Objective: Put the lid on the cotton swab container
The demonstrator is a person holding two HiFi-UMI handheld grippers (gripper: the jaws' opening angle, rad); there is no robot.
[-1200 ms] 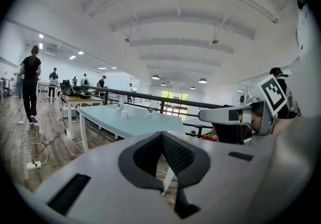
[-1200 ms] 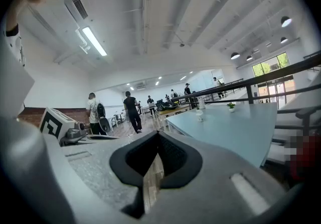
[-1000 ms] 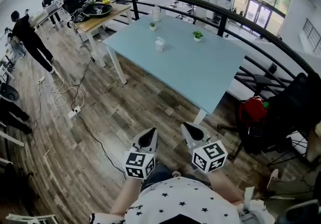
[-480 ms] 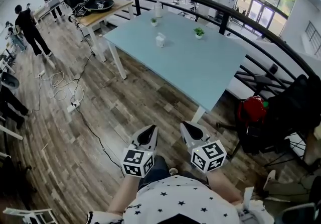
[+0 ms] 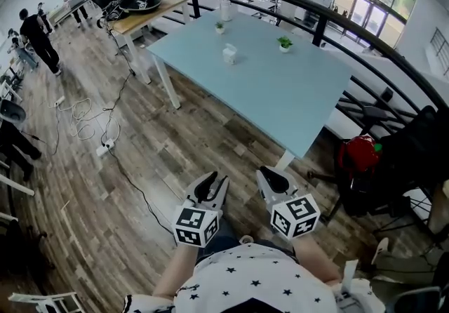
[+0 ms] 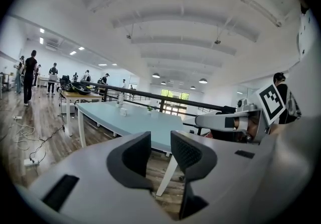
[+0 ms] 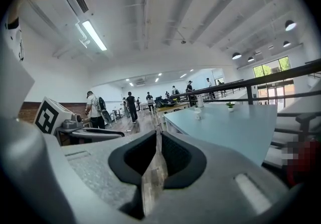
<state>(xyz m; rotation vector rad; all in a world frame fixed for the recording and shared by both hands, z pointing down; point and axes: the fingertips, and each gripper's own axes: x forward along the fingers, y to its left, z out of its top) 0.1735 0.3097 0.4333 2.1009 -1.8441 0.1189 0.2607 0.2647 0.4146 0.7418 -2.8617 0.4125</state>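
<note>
Close to the person's starred shirt point(image 5: 245, 283), the left gripper point(image 5: 213, 183) has its jaws apart and opening, with nothing between them. The right gripper point(image 5: 269, 177) shows only a thin slit, also opening and empty. Across the wooden floor point(image 5: 140, 157), far up the pale blue table point(image 5: 280, 101), the small white cotton swab container point(image 5: 229, 55) stands upright with its long axis vertical, well apart from both grippers. Its lid is too small to make out.

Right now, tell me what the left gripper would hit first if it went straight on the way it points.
Probably the near end of the light blue table, about where its white leg stands; depth is hard to judge. The left gripper has nothing between its opening fingers.
</note>
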